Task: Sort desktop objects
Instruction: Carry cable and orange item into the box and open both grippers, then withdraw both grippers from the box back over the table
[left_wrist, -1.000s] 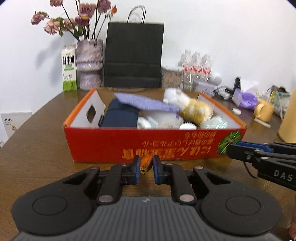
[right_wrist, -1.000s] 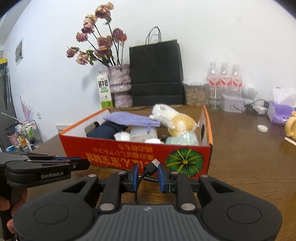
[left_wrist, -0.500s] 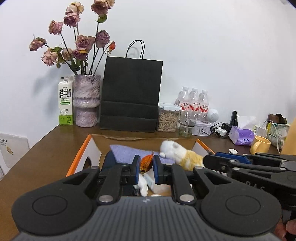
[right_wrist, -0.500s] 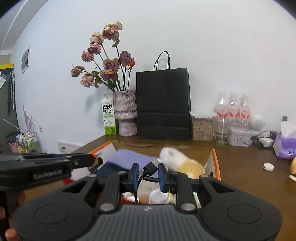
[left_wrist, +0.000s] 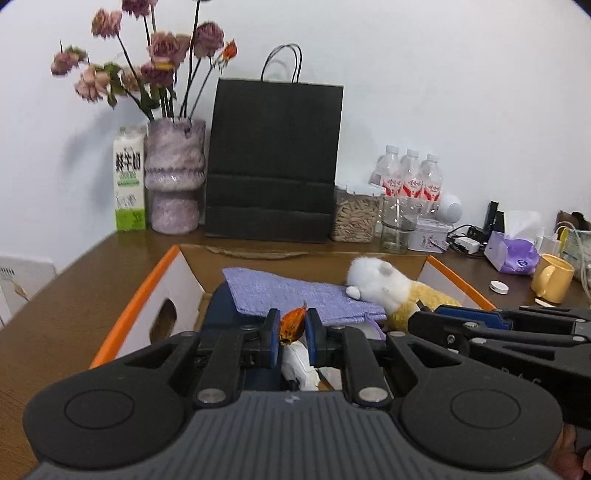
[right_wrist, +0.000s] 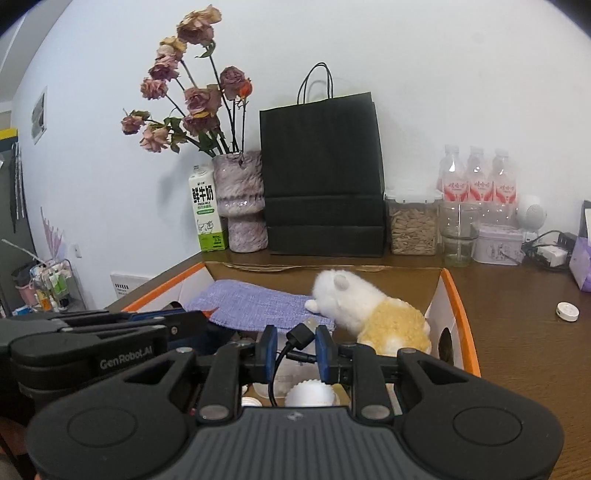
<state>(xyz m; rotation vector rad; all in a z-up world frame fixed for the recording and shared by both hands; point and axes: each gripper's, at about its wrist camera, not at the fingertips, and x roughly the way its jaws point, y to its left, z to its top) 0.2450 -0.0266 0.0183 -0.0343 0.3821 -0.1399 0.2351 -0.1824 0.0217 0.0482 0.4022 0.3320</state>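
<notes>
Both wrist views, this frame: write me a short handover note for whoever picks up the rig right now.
Left gripper: shut on a small orange object, held above the orange box.
Right gripper: shut on a black USB cable, also over the box.
In the box: purple cloth, plush toy, and white items I can't identify.
Done: both items picked up and brought over the box.
Left: release both into the box. The bottle cap lies on the table outside it.

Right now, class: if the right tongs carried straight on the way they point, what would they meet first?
Probably the purple cloth lying in the orange box, just ahead of the right tongs and their USB cable; depth is hard to judge.
</notes>
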